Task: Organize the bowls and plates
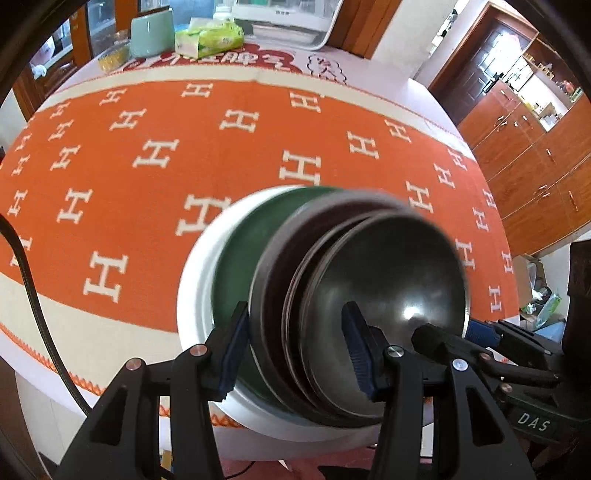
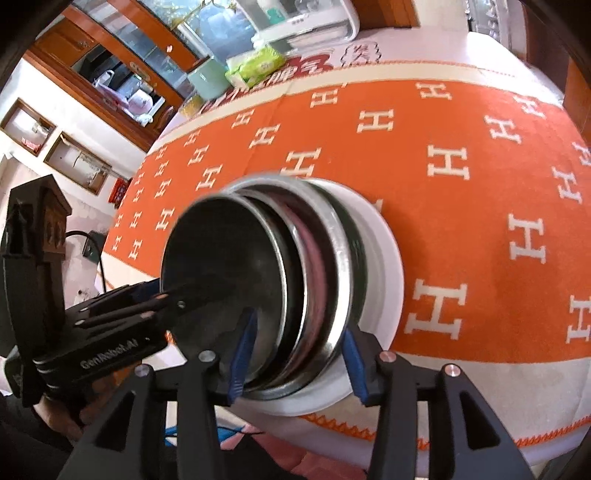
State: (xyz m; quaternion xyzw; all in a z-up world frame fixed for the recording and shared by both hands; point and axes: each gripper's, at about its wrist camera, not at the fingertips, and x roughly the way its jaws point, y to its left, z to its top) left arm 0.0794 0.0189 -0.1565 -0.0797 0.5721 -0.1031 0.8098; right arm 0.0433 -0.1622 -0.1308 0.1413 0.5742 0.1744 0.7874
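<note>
Near the table's front edge a white plate carries a green plate and a nest of bowls: a wide steel bowl outermost, a dark bowl innermost. My left gripper straddles the bowls' rims on one side, one pad against the steel bowl's outside and the other inside the dark bowl, shut on them. On the opposite side my right gripper straddles the same rims with its pads standing off the walls, open. The bowls look blurred.
An orange cloth with white H marks covers the table. At the far edge sit a green tissue pack, a mint container and a white appliance. A black cable hangs at the left; wooden cabinets stand beyond.
</note>
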